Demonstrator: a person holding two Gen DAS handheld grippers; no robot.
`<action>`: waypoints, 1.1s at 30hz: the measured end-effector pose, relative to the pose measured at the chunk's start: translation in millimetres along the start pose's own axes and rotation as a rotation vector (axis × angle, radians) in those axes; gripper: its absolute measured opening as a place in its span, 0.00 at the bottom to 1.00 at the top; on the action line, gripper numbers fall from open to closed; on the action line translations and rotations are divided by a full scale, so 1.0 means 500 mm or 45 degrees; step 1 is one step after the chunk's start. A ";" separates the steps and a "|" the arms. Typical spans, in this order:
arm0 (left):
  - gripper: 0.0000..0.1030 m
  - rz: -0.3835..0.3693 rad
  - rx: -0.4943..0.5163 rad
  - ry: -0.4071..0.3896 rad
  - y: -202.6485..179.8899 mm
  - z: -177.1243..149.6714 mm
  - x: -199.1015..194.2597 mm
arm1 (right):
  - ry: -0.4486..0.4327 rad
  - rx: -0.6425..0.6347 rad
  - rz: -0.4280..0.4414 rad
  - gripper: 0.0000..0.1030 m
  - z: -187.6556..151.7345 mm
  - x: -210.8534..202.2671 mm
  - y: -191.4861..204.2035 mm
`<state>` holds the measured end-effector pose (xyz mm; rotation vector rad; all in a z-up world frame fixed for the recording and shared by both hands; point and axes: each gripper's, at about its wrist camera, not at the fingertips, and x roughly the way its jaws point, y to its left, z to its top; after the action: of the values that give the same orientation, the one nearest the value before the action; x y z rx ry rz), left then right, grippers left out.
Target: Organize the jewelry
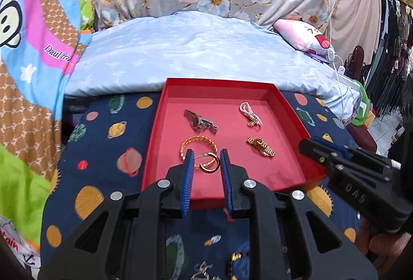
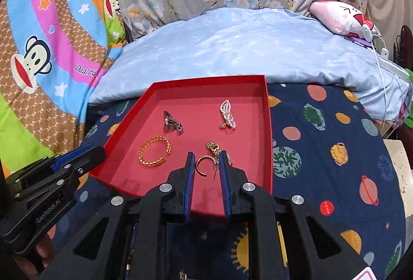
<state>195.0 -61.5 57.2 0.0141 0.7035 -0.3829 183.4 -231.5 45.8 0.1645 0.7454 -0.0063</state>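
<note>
Left gripper [image 1: 207, 158] is seen closed on a gold hoop earring [image 1: 207, 165], w/ the hoop spanning the narrow gap betw. the blue pads and its post laid against the left pad. Right gripper [image 2: 206, 160] is likewise closed on a second hoop earring [image 2: 202, 166], pinched betw. its pads near the tips. Both grippers are held above the near edge of the red box [image 1: 289, 109], pointed downward, left one beside the box's near-left corner, right one toward its near-right side. The box is set on a navy planet-print cloth [image 2: 322, 156], in front of a light blue quilt [image 1: 180, 47]. Inside the box, four pcs are laid apart: a silver watch [image 1: 200, 121] at far left, a pearl bracelet [image 1: 249, 113] at far right, a gold bangle [image 2: 155, 150] at near left, a gold watch [image 1: 260, 147] at near right. Whether either earring touches the box floor can't be told.
</note>
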 end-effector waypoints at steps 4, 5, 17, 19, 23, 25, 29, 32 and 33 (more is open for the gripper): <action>0.19 0.002 0.011 0.026 -0.008 0.001 0.039 | 0.037 -0.001 0.003 0.17 -0.007 0.035 -0.002; 0.19 0.004 0.013 0.033 -0.010 0.000 0.048 | 0.045 -0.001 0.002 0.17 -0.009 0.042 -0.003; 0.19 0.003 0.014 0.109 -0.016 -0.019 0.108 | 0.089 0.022 0.009 0.17 -0.019 0.078 -0.014; 0.19 0.013 0.014 0.109 -0.018 -0.019 0.108 | 0.078 0.023 0.004 0.19 -0.020 0.076 -0.013; 0.39 0.052 0.011 0.100 -0.017 -0.019 0.104 | 0.067 0.035 0.001 0.20 -0.018 0.071 -0.016; 0.45 0.067 -0.005 0.089 -0.011 -0.019 0.095 | 0.053 0.044 -0.004 0.20 -0.017 0.059 -0.018; 0.47 0.072 -0.043 0.076 0.015 -0.022 0.063 | 0.022 0.057 -0.015 0.27 -0.022 0.018 -0.021; 0.47 0.084 -0.071 0.070 0.040 -0.035 0.029 | 0.019 0.046 -0.028 0.27 -0.041 -0.017 -0.020; 0.47 0.090 -0.082 0.071 0.051 -0.043 0.014 | 0.020 0.045 -0.032 0.27 -0.048 -0.027 -0.019</action>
<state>195.5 -37.3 33.3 -0.0112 0.7684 -0.2928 156.9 -238.2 36.0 0.1890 0.7636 -0.0425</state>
